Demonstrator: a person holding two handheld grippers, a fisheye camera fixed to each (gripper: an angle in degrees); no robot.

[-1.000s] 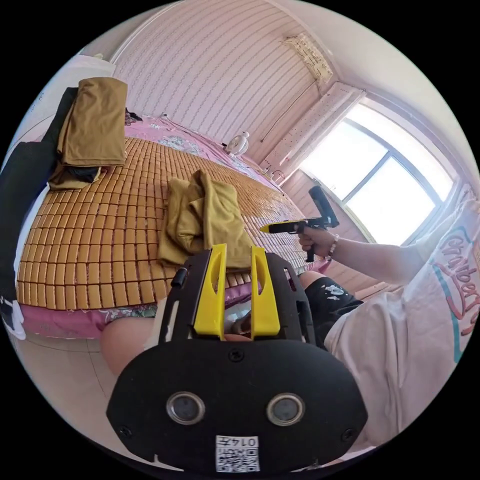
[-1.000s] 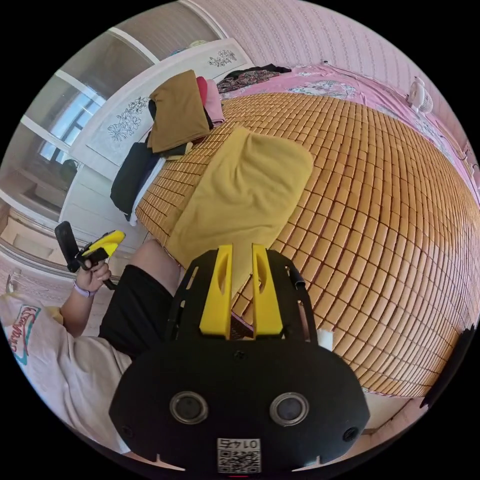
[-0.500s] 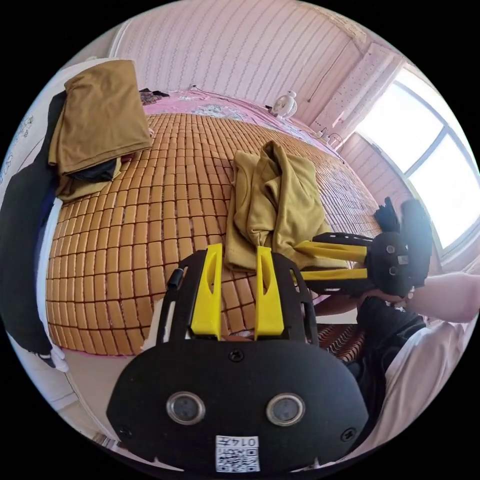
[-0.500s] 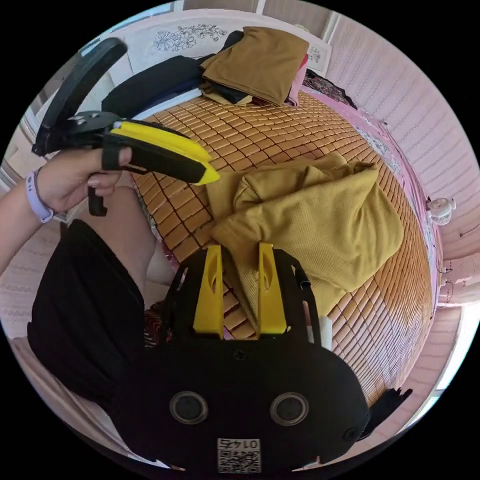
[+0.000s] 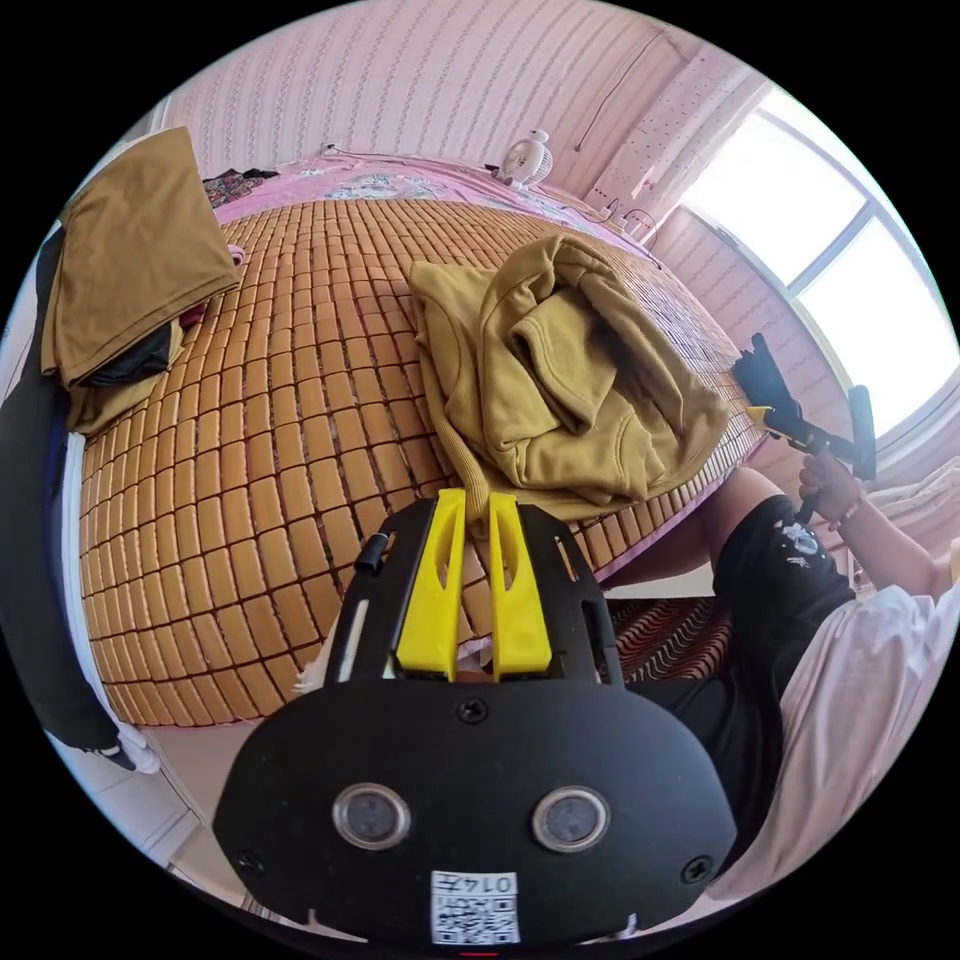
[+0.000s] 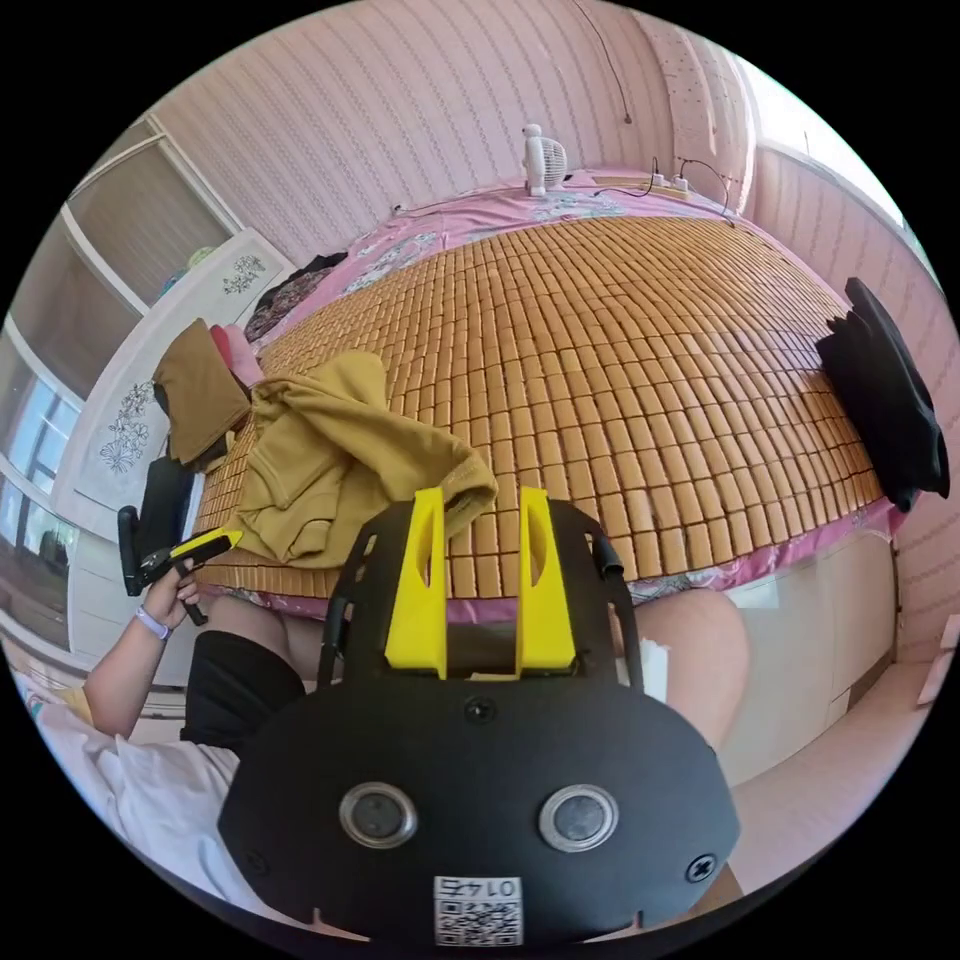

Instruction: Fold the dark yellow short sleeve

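Note:
The dark yellow short-sleeve shirt lies crumpled on the bamboo mat, near the bed's front edge. My left gripper has its jaws drawn close together on a ribbed hem strip of that shirt. In the right gripper view the same shirt sits at the left, and the left gripper, held in a hand, points at its near edge. My right gripper is open with nothing between its jaws, hanging off the bed above the person's knee. The right gripper also shows beyond the shirt's far side.
A folded stack of brown and dark clothes sits at the mat's corner, also seen as a stack. Black clothing lies on the mat's other side. A small white fan stands at the back. The person's legs are against the bed's edge.
The left gripper's jaws have narrowed from open onto the shirt's hem. The right gripper has drawn back from the shirt, off the bed's edge. Both views have swung.

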